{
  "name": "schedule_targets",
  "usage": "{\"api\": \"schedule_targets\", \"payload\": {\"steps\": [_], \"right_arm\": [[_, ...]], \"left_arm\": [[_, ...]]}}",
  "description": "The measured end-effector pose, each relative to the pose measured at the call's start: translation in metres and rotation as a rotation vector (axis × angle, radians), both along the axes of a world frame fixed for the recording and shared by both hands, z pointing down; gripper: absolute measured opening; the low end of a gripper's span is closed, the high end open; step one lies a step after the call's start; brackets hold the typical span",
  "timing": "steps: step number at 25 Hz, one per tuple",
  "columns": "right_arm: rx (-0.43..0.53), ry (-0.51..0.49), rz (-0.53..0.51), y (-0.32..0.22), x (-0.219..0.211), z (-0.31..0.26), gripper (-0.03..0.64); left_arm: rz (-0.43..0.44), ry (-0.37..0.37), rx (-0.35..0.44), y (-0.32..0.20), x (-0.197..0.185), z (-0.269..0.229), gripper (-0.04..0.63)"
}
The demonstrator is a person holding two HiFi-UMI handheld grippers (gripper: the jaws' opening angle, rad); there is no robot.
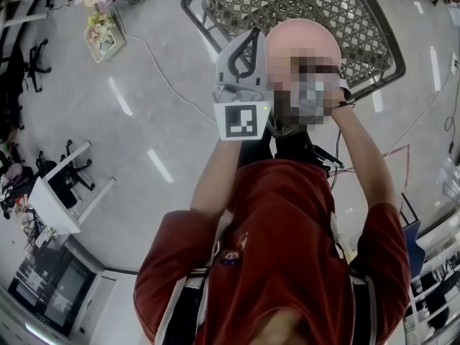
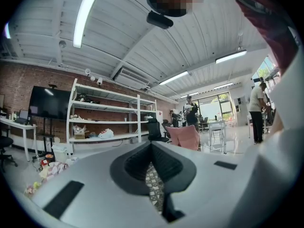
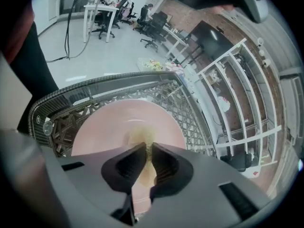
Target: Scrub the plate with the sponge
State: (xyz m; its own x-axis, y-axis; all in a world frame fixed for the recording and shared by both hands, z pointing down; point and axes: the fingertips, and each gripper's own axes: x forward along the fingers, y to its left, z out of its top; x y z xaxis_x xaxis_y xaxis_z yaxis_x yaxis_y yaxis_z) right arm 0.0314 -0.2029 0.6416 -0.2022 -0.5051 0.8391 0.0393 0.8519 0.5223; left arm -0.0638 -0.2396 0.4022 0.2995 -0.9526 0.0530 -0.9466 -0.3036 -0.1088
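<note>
A round pink plate (image 3: 114, 125) with a yellowish smear at its middle lies on a dark lattice-top table (image 3: 66, 110). In the head view the pink plate (image 1: 305, 36) shows just beyond a person in a red shirt whose arms are raised. My left gripper (image 1: 250, 38) is held up beside the plate with its marker cube facing the camera; its jaws meet with nothing between them (image 2: 151, 147). My right gripper (image 3: 148, 147) hovers over the plate's near part, jaws almost together on nothing. In the head view it is hidden behind the person. No sponge shows in any view.
The lattice table (image 1: 237, 6) has a raised metal rim. A white desk (image 1: 54, 203) and office chairs stand at the left, and a cable (image 1: 162, 70) runs across the floor. White shelving (image 2: 109, 115) lines the brick wall. People (image 2: 191, 110) stand far off.
</note>
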Motion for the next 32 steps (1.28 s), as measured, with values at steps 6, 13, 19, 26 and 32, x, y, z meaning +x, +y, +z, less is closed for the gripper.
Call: {"api": "schedule_targets", "payload": {"steps": [6,13,19,26,32], "right_arm": [[-0.069,0.008,-0.009,0.030,-0.002,-0.002,0.043],[-0.141,0.020,-0.028,0.066,-0.003,0.000,0.043],[-0.147,0.021,-0.019,0.067,-0.001,0.001,0.043],[-0.117,-0.011,0.023,0.051,0.005,-0.007,0.043],[-0.051,-0.022,0.076,0.010,0.022,-0.023,0.043]], "left_arm": [[0.016,-0.017,0.006,-0.002,0.000,-0.003,0.013],[-0.005,0.054,-0.001,0.003,-0.002,-0.002,0.013],[0.008,0.029,-0.003,0.004,0.001,0.000,0.014],[0.012,0.017,0.011,0.002,0.002,-0.005,0.013],[0.007,0.040,0.020,0.001,0.007,-0.010,0.014]]}}
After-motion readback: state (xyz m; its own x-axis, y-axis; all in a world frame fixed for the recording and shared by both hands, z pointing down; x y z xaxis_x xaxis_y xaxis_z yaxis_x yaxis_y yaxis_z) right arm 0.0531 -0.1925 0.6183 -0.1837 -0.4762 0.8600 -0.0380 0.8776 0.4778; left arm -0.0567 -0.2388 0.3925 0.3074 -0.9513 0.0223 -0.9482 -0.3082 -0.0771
